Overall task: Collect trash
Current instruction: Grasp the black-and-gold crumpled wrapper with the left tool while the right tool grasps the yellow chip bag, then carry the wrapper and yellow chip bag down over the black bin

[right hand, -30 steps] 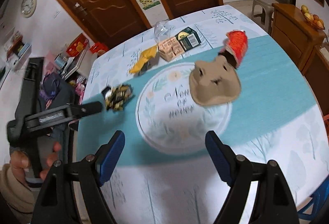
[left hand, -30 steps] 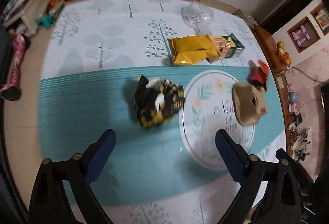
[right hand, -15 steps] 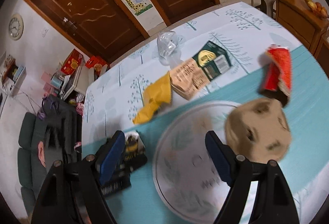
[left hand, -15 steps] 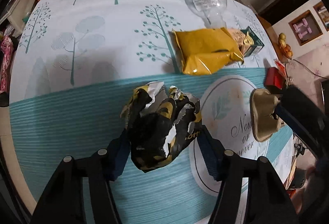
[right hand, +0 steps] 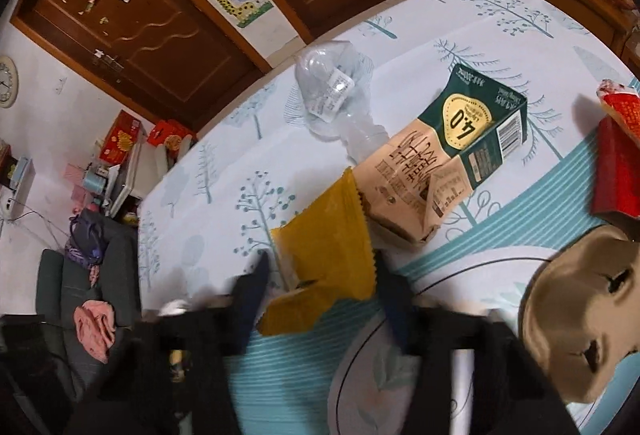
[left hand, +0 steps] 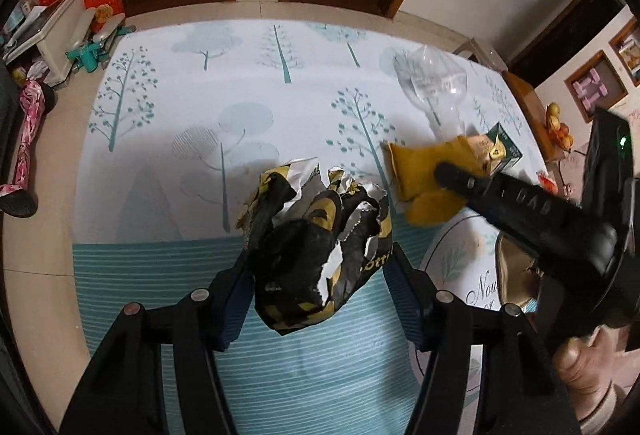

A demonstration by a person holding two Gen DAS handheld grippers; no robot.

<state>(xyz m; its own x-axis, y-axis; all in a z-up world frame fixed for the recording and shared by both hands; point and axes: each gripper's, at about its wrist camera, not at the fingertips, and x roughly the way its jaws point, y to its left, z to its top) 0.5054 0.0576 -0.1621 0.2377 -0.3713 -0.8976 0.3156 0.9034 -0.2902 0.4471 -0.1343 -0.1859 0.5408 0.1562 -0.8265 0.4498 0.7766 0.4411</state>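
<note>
Two tools, one per view. Lower centre of the left wrist view: left tool clamped on a crumpled black-and-yellow wrapper, blue pads half hidden behind its folds, wrapper lifted above the teal band of the worktop. Right side of the same frame: right tool seen from the side as a dark arm, tip over a yellow snack bag, far finger hidden. Lower middle of the right wrist view: right tool blurred by motion, fingers either side of the yellow snack bag, pads at its edges; firm pinch or loose contact, cannot tell. Bottom of that frame smeared, hard to make out. Lower right: one tan crumpled paper piece, cut off by the frame edge, on a round printed circle of the cloth. Just beyond the bag: one flattened green-and-tan carton, touching the bag's upper corner. Right edge: one red packet, partly cut off. Farther up, centre: one clear plastic bottle lying behind the carton. Top of frame: two brown doors with a giraffe chart between.
</note>
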